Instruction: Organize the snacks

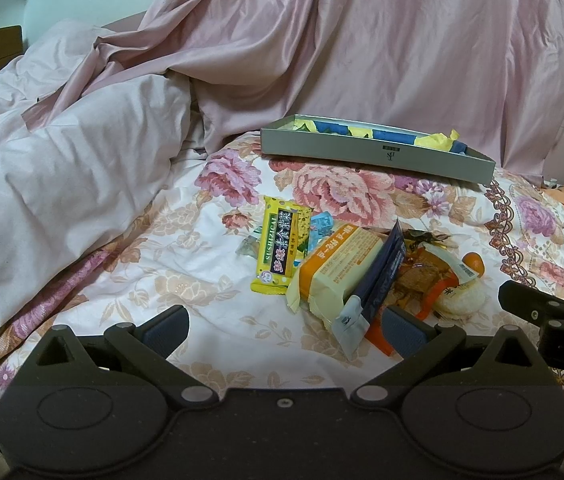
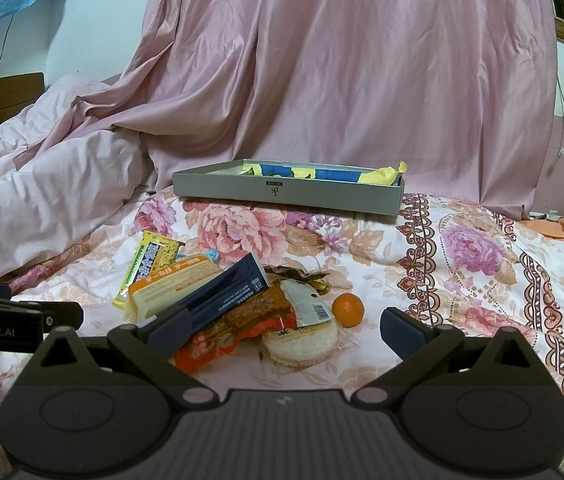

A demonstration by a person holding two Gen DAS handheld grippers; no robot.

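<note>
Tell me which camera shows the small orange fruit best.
The right wrist view: the orange fruit lies whole and unobstructed on the floral bedspread, beside the round rice cracker pack. In the left wrist view, the orange fruit is only partly visible, peeking out behind the snack pile near the right edge.

The curtain is made of shiny, smooth pink cloth. The quilt is soft, dull cloth with many wrinkles. The bedspread is printed cloth with flowers, not shiny. The grey box looks like dull cardboard, and crinkled yellow and blue paper is seen inside. The yellow wrapper and the dark blue packet are shiny plastic. The orange fruit has a slightly shiny skin. The gripper fingers are dull black plastic with ribbed blue pads.
</note>
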